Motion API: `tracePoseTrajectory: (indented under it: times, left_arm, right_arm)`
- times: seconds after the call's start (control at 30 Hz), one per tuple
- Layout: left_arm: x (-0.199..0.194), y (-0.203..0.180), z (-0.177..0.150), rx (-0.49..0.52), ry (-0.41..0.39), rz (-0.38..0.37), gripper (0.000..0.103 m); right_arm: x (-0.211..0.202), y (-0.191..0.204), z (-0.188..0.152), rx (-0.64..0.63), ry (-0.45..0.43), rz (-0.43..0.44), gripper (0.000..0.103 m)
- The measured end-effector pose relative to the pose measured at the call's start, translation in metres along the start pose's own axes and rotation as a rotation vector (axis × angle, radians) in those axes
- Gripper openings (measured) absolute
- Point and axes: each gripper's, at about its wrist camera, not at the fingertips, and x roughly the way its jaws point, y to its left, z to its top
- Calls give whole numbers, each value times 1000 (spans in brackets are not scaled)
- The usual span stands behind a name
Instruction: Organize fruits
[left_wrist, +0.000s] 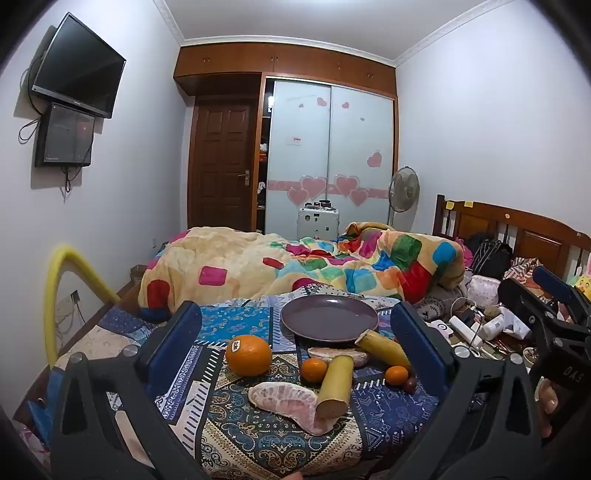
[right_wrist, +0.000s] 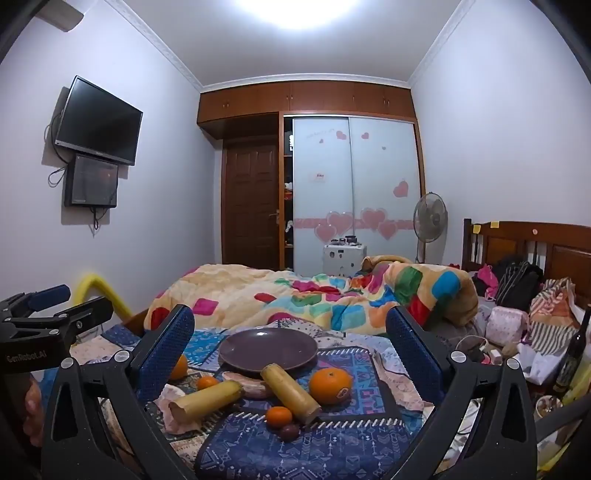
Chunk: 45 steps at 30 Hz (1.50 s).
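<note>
Presently: left gripper and right gripper both spread wide, nothing held. Fruits loose on patterned cloth, at six o'clock of purple plate.

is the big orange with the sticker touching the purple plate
Apart. The left wrist view shows patterned cloth between the big orange and the purple plate; the orange sits nearer the camera, left of the plate.

Plate on bedspread, fruit just before it, quilt behind, clutter right.
</note>
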Motion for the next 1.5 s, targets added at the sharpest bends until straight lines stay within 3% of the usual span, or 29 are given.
tracePoseTrajectory:
  times: [1.5]
  left_arm:
    - [3, -7, 0, 31, -8, -8, 103]
  right_arm:
    - [4, 5, -2, 16, 7, 34, 103]
